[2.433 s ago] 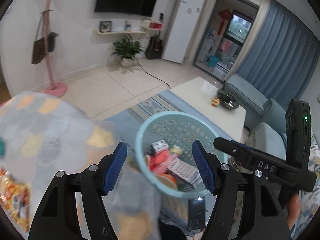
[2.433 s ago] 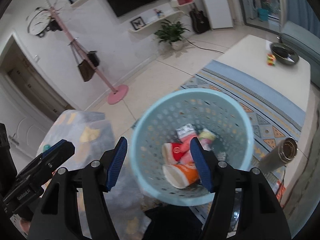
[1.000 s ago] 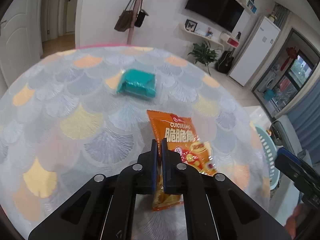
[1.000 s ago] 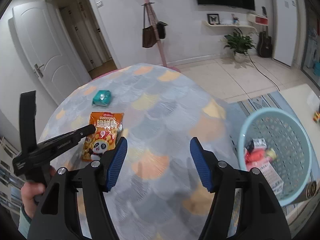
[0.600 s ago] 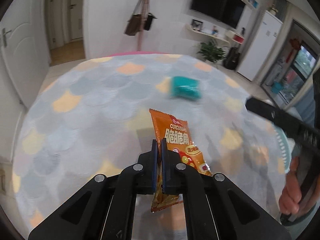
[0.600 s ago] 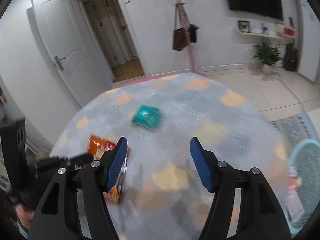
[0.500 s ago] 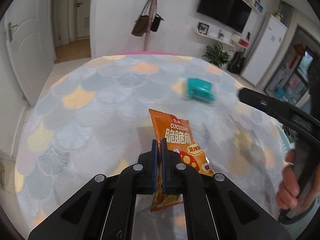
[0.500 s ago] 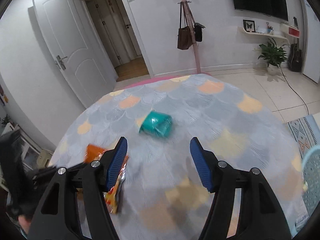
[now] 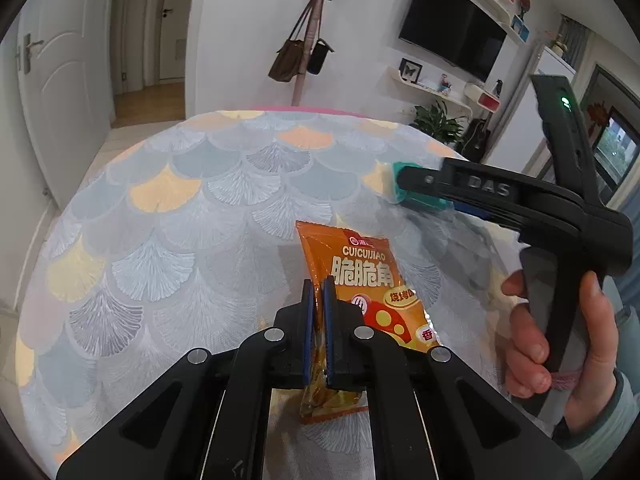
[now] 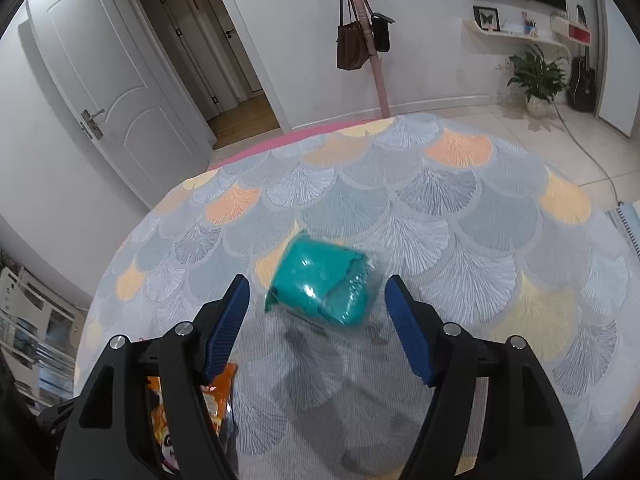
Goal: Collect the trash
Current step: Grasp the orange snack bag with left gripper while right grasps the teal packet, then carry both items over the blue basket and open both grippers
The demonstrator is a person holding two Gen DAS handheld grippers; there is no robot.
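Since half a second earlier, the spread right gripper [image 10: 316, 320] had closed in over the teal packet [image 10: 320, 282] on the table [image 10: 460, 216], while the left gripper [image 9: 316, 320], clenched on the orange snack bag [image 9: 360, 276] by its edge, risked letting the slick film slip free.

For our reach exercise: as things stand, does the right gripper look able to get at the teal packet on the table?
Probably yes. The right gripper is open, and the teal packet lies just ahead between its fingers with nothing between. The left gripper, shut on the orange snack bag, is off to the side.
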